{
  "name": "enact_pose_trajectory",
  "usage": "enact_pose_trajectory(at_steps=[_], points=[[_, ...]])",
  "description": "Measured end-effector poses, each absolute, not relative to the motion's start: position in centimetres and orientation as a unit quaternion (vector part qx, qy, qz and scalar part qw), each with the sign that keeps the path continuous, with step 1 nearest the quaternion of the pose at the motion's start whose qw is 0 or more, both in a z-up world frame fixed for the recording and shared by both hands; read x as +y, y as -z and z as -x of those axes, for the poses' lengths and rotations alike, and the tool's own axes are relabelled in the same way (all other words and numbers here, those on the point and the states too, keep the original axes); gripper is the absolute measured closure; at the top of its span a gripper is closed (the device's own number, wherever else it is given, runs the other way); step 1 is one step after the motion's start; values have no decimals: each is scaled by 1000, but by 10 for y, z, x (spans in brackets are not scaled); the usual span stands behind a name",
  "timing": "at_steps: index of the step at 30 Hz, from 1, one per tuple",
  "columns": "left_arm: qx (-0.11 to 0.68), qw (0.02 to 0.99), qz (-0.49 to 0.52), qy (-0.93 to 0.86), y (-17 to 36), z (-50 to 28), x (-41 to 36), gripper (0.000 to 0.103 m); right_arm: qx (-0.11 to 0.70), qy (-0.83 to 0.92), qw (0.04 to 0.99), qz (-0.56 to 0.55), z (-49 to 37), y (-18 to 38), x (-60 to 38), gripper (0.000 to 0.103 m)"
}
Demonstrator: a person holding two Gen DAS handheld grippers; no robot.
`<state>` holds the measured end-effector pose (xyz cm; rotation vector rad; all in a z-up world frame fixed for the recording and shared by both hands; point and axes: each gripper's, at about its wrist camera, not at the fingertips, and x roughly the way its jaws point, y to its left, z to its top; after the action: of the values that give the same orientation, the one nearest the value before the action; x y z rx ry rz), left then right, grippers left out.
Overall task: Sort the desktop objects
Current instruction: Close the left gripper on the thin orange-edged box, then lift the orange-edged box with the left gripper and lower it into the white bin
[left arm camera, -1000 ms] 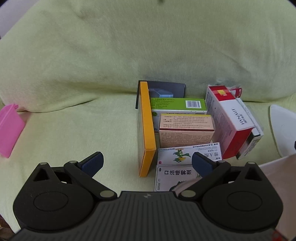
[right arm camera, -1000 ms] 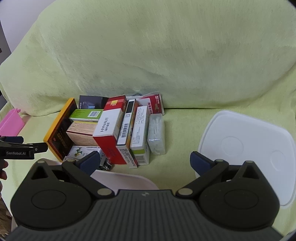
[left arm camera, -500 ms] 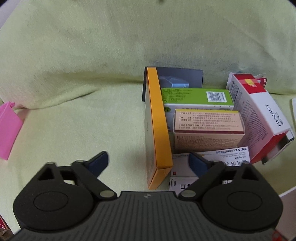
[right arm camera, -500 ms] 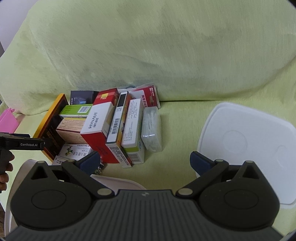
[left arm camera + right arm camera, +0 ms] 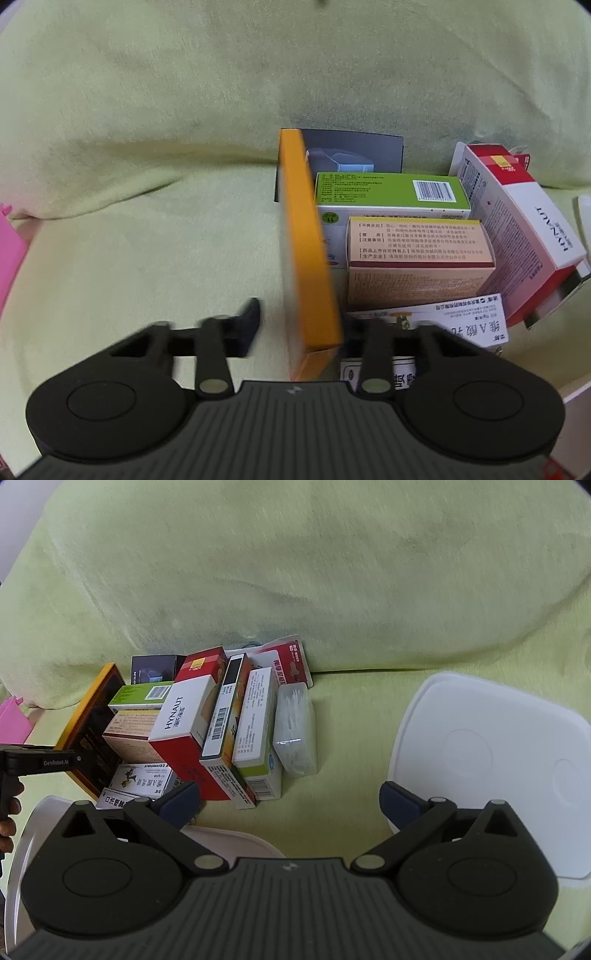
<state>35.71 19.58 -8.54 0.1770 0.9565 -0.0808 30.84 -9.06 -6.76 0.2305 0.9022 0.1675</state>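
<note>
We see bare green cloth (image 5: 147, 258) open left of the upright yellow box (image 5: 306, 266); on its right, packed cartons (image 5: 417, 258) block passage. In the right wrist view, a white lid (image 5: 498, 760) lies right, open cloth between.

Left gripper (image 5: 295, 328) now closer in, jaws narrowed astride orange box (image 5: 308, 258).

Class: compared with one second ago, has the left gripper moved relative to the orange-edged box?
Yes. The left gripper has advanced toward the orange-edged box, and its jaws now straddle the box's near end, closing in; earlier the box stood ahead of them.
</note>
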Motion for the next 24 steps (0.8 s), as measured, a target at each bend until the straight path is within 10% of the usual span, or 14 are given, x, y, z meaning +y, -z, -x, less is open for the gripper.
enact_pose_trajectory(at_steps=[24], points=[[383, 922, 19, 57, 10, -311, 258, 87, 401, -110, 900, -127, -286, 36, -83, 1]])
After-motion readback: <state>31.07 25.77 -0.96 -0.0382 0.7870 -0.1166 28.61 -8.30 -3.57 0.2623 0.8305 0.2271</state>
